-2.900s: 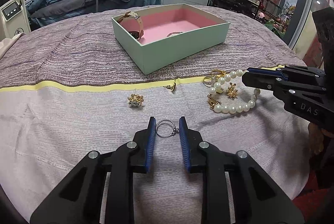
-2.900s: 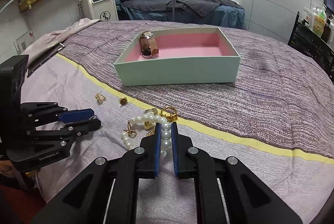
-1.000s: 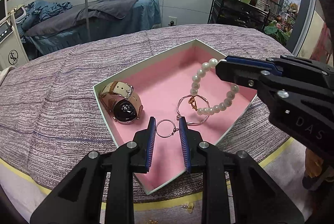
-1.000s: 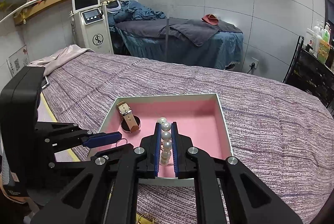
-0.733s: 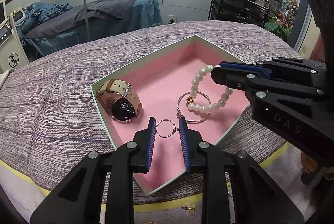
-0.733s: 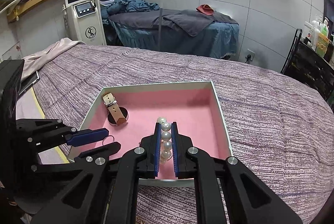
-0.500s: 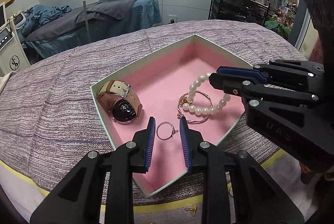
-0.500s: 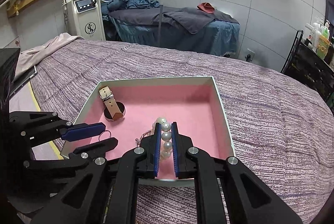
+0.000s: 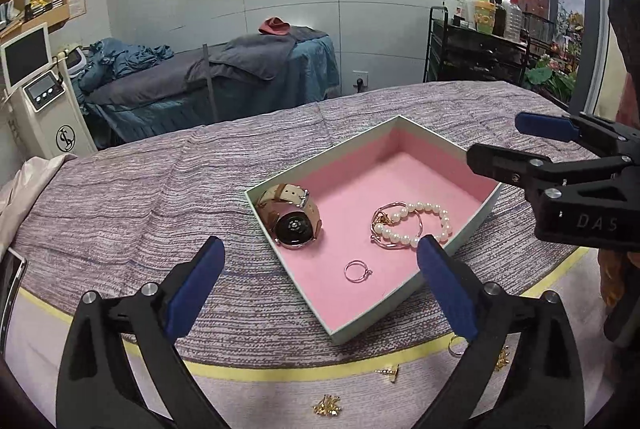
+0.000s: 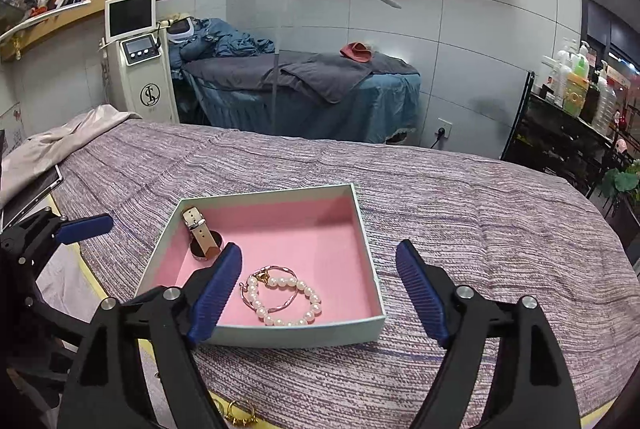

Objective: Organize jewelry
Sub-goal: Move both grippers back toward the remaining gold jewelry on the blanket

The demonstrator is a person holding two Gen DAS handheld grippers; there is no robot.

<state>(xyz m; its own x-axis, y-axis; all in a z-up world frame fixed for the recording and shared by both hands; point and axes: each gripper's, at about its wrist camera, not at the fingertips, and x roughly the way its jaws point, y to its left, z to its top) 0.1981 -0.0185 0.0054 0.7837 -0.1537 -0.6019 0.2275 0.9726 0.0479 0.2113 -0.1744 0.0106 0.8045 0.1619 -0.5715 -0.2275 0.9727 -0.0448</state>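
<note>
A mint-green box (image 9: 400, 313) with a pink lining sits on the purple striped cloth. Inside lie a tan-strapped watch (image 9: 294, 219), a thin ring (image 9: 357, 271), and a pearl bracelet (image 9: 416, 225) draped over a rose-gold bangle (image 9: 384, 225). My left gripper (image 9: 320, 253) hovers over the box's near corner, its jaws opening wide with nothing held. My right gripper (image 9: 500, 139) hangs over the box's right side. In the right wrist view, my right gripper (image 10: 319, 253) has its jaws opening and empty above the pearl bracelet (image 10: 288, 303) and the watch (image 10: 204, 237).
Loose gold earrings (image 9: 326, 405) and a small ring (image 9: 456, 347) lie on the pale cloth in front of the box (image 10: 296, 335), with more gold pieces (image 10: 240, 411) nearby. A tablet (image 10: 32, 193) lies at the cloth's left edge. A massage bed (image 9: 216, 77) and a bottle trolley (image 9: 476, 49) stand behind.
Both grippers went from shut to wide open. The ring and the pearl bracelet now lie in the box. Both grippers drew back and rose a little.
</note>
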